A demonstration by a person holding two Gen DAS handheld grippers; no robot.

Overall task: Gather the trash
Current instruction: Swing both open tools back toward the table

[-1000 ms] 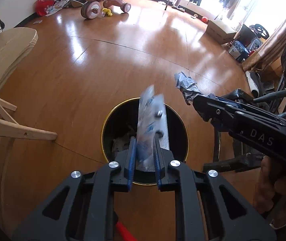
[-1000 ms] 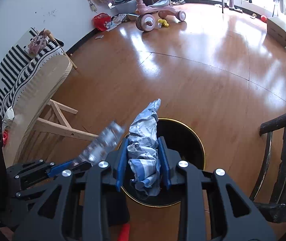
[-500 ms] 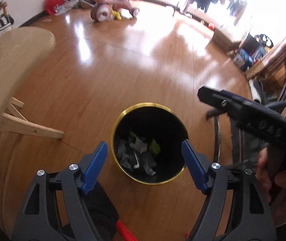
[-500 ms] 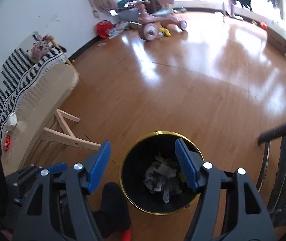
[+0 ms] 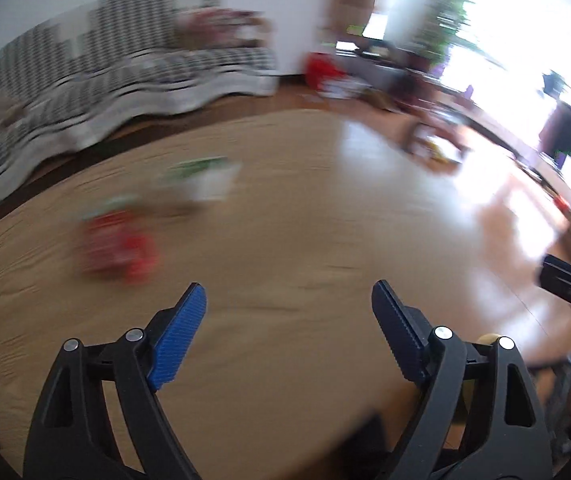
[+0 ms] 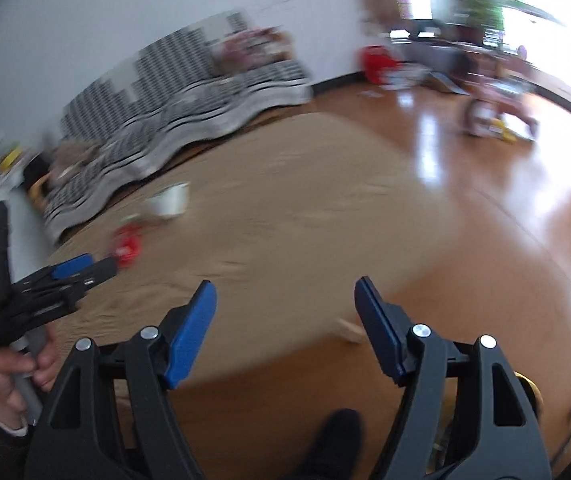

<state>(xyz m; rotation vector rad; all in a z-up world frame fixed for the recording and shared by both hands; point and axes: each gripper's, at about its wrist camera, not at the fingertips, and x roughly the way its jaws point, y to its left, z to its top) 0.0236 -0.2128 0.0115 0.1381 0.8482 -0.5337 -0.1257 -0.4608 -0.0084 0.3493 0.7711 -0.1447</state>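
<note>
Both views are motion-blurred. My left gripper (image 5: pixel 287 304) is open and empty above a round light-wood table (image 5: pixel 285 240). A red piece of trash (image 5: pixel 119 248) lies on the table to its front left, and a white and green item (image 5: pixel 205 178) lies farther back. My right gripper (image 6: pixel 285 300) is open and empty over the table's near edge (image 6: pixel 269 364). In the right wrist view the red trash (image 6: pixel 127 244) and the white item (image 6: pixel 169 202) lie at the far left, with the left gripper (image 6: pixel 81 268) close to the red one. The bin's gold rim (image 6: pixel 529 390) peeks out at the lower right.
A black-and-white striped sofa (image 5: pixel 85 80) stands behind the table against a white wall. A pink tricycle (image 6: pixel 497 108) and a red item (image 6: pixel 377 64) are on the wooden floor (image 6: pixel 505 216) at the back. The right gripper's tip (image 5: pixel 569 284) shows at the right edge.
Both grippers let their trash go into the black bin, opened, then swung up from the bin to face the round table and sofa.
</note>
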